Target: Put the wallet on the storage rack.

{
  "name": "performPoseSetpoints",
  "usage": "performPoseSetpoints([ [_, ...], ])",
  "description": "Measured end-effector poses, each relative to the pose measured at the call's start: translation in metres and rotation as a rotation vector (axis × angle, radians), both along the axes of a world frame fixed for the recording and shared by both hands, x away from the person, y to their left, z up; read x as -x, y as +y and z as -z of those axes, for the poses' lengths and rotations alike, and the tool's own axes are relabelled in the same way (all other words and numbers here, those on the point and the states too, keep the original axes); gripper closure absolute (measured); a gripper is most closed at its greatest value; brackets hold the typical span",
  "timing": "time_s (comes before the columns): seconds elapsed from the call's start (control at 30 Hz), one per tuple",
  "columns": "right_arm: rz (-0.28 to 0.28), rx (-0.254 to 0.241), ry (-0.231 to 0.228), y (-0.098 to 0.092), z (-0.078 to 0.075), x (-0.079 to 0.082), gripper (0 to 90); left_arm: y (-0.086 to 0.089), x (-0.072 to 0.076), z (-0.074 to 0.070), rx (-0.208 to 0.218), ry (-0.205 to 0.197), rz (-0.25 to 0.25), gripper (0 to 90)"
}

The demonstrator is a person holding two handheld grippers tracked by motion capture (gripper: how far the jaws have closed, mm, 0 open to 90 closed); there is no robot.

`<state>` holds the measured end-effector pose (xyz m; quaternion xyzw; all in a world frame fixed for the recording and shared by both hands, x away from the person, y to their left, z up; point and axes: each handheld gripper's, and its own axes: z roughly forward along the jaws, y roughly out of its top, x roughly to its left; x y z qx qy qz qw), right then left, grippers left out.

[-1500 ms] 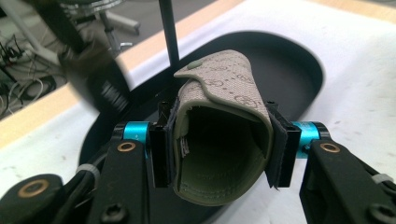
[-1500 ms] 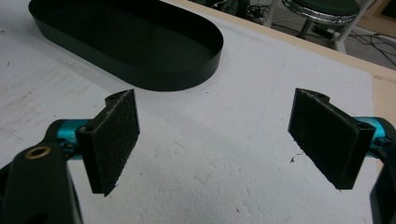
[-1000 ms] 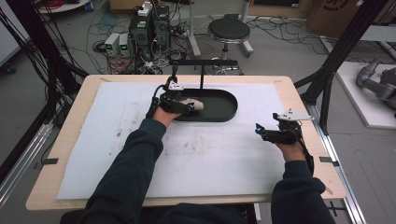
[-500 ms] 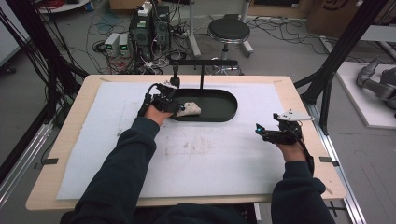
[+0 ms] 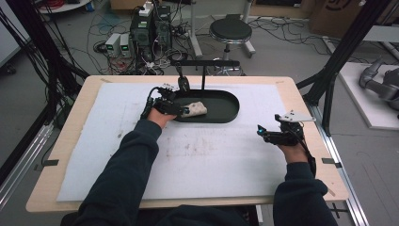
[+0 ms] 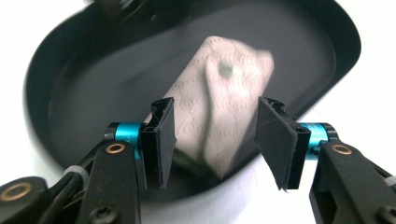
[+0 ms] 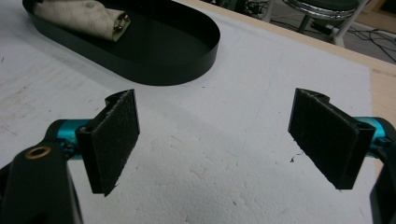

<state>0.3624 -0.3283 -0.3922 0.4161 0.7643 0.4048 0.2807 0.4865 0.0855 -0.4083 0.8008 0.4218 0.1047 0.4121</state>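
Your left gripper [image 6: 212,140], jaws just reopening, straddles the pouch [image 6: 219,116] in the tray [image 5: 221,115] at upper centre; right gripper [image 7: 219,140] gapes idle; next, close squarely.

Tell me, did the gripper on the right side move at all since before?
No. The right gripper sits at the same spot on the white sheet, equally far from the black tray and the table's right edge.

pouch [image 5: 195,109] lies in tray's [image 5: 226,115] left end.
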Motion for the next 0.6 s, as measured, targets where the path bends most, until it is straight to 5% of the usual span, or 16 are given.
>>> performPoseSetpoints([
  [0.2,0.004,-0.006,0.003,-0.002,0.001,0.0,16.7,0.001,0.01,-0.016,0.016,-0.117,0.007,45.1],
  [0.4,-0.001,0.0,0.003,-0.002,0.002,-0.002,16.7,0.017,0.031,-0.035,0.044,-0.197,-0.01,21.8],
  [0.6,-0.005,-0.001,0.013,-0.001,0.004,-0.004,16.7,0.036,0.063,-0.037,0.081,-0.285,0.007,21.4],
])
